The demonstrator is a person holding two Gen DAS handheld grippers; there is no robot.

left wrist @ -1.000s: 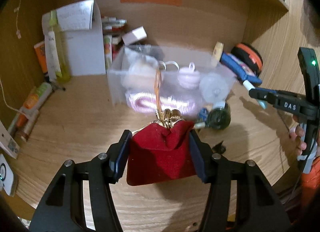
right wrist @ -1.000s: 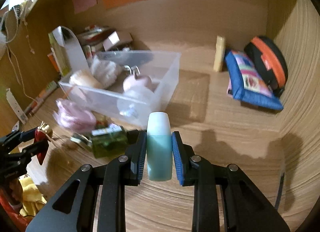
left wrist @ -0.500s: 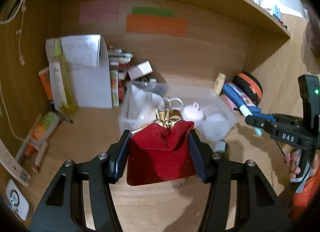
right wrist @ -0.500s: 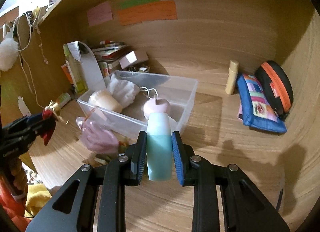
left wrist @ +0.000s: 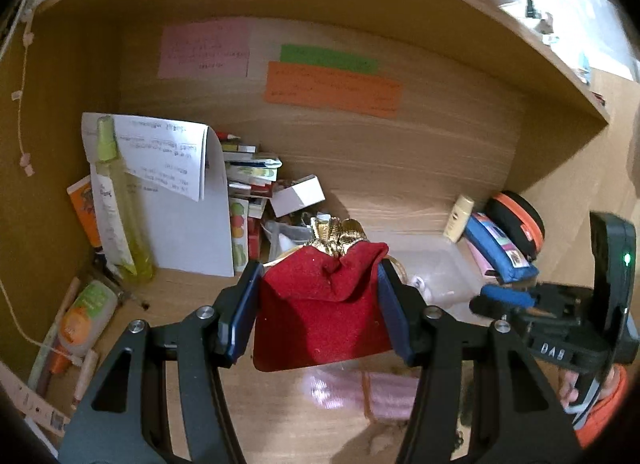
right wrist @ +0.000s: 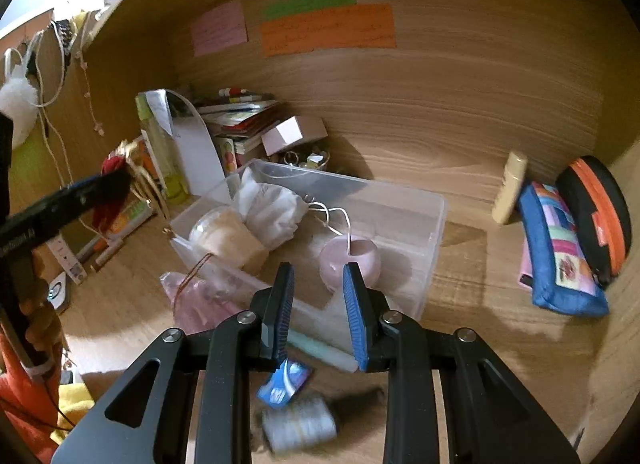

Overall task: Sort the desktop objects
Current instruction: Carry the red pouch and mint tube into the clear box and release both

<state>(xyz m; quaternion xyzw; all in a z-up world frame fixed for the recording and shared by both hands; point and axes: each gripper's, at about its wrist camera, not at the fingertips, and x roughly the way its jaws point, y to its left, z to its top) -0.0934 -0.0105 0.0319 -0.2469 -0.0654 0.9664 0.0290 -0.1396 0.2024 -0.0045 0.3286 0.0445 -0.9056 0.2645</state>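
Deep in a wooden desk nook with coloured notes on the back wall, holding a gold-topped red velvet pouch clamped upright between the pads of the left gripper, in front of the clear plastic box. Over at the right gripper, pads set narrowly apart above the box's near wall, with a pale teal bottle showing crosswise low between them; cannot tell whether gripped or lying on the desk.

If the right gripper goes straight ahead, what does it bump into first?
Probably the near wall of the clear box, right ahead of the right gripper. Just past it sits the pink round thing. Depth is hard to judge.
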